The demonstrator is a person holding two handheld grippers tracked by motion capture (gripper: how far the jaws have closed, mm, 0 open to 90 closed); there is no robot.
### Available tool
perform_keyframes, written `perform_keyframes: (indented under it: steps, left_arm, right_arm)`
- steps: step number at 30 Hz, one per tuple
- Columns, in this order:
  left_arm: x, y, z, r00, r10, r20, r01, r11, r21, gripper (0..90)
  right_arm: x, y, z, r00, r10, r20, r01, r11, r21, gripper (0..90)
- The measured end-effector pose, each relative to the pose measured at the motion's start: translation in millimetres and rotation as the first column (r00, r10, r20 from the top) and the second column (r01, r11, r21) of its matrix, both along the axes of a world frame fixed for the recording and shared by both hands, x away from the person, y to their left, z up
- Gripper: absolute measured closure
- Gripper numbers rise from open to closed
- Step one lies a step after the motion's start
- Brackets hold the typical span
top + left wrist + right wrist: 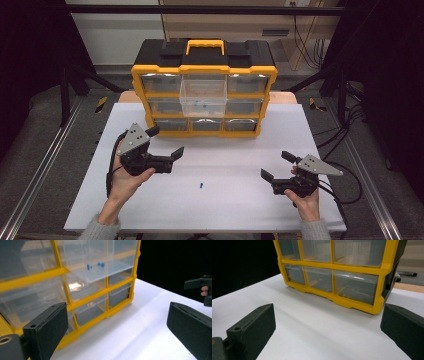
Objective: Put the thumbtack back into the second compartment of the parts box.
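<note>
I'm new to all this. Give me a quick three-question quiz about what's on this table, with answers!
1. True or false: the left hand-held gripper is holding the small blue part.
2. Which drawer of the yellow organizer is pulled out? A) top middle B) bottom left C) bottom right
3. Fill in: the loose blue part lies on the white ____.

Key:
1. False; its jaws are open and empty, and the part lies apart on the table.
2. A, the top middle drawer, with blue bits inside.
3. table
</note>
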State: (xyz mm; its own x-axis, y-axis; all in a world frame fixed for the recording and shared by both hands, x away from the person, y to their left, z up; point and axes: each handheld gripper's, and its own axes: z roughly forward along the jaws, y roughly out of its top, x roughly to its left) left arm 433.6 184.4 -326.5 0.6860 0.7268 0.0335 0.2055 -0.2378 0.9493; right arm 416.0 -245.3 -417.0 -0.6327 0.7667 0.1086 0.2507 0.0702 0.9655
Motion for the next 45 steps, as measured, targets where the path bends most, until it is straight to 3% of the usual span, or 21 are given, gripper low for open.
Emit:
perform_keyframes:
  steps: [12, 27, 45]
  left_arm:
    - [-0.5, 4.1, -21.5, 0.999, 0.001, -0.044, -0.001, 1.0, -0.004, 3.1]
    - [-0.8, -7.5, -44.6, 0.9958, -0.004, -0.092, 0.008, 0.9988, 0.048, 3.1]
    - [-0.7, -25.1, -62.6, 0.9905, -0.033, -0.134, 0.046, 0.9942, 0.097, 3.1]
  right_arm:
    - [-0.4, 0.6, -0.1, 0.9999, -0.002, -0.01, 0.002, 1.0, 0.001, 0.5]
    - [-0.6, 0.4, 0.2, 1.0, 0.002, -0.009, -0.002, 1.0, 0.002, 0.5]
    - [-0.1, 1.4, -0.7, 0.9999, 0.006, -0.008, -0.006, 1.0, -0.001, 0.5]
